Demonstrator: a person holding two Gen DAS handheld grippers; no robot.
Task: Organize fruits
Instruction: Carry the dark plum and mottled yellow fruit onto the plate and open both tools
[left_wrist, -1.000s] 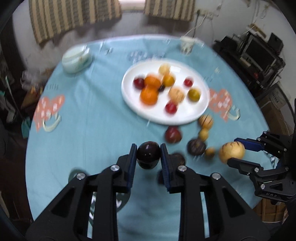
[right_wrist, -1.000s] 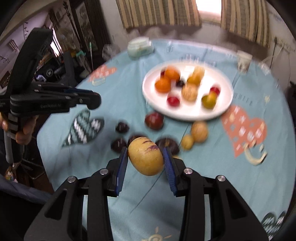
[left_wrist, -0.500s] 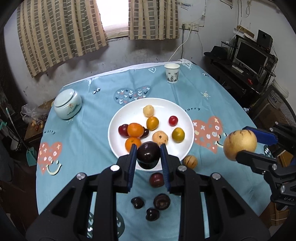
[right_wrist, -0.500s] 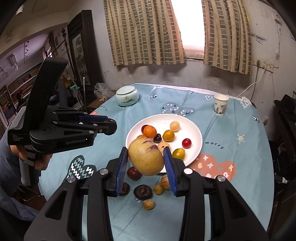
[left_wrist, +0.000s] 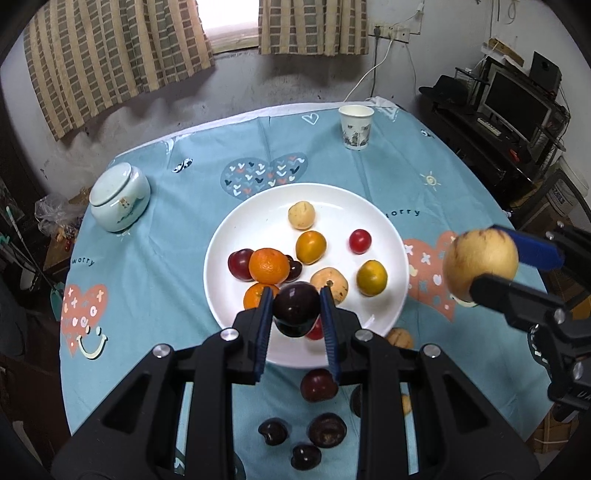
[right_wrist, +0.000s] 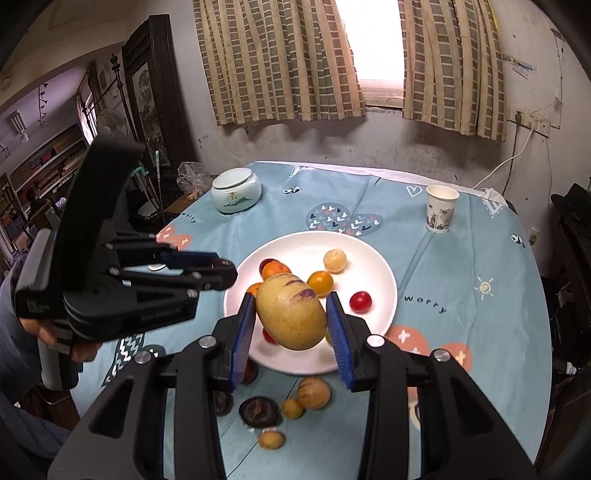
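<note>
My left gripper (left_wrist: 295, 308) is shut on a dark purple plum (left_wrist: 296, 309), held above the near rim of the white plate (left_wrist: 236, 240). The plate carries several fruits: oranges (left_wrist: 268, 266), yellow ones (left_wrist: 311, 246) and a red one (left_wrist: 359, 241). My right gripper (right_wrist: 291, 317) is shut on a large yellow melon with purple streaks (right_wrist: 291, 312), above the plate's (right_wrist: 384, 273) near side. In the left wrist view that melon (left_wrist: 480, 262) hangs at the right. Loose dark fruits (left_wrist: 327, 430) and small yellow fruits (right_wrist: 314, 393) lie on the cloth in front of the plate.
A pale lidded ceramic jar (left_wrist: 120, 197) stands at the table's back left and a paper cup (left_wrist: 355, 127) at the back right. The round table wears a blue patterned cloth (left_wrist: 147, 258). A hand (right_wrist: 55, 332) holds the left gripper (right_wrist: 221, 271) beside the plate.
Both grippers have risen and moved forward from the loose fruits toward the plate, each still carrying its fruit. The plum and melon now hang over the plate's near edge.
</note>
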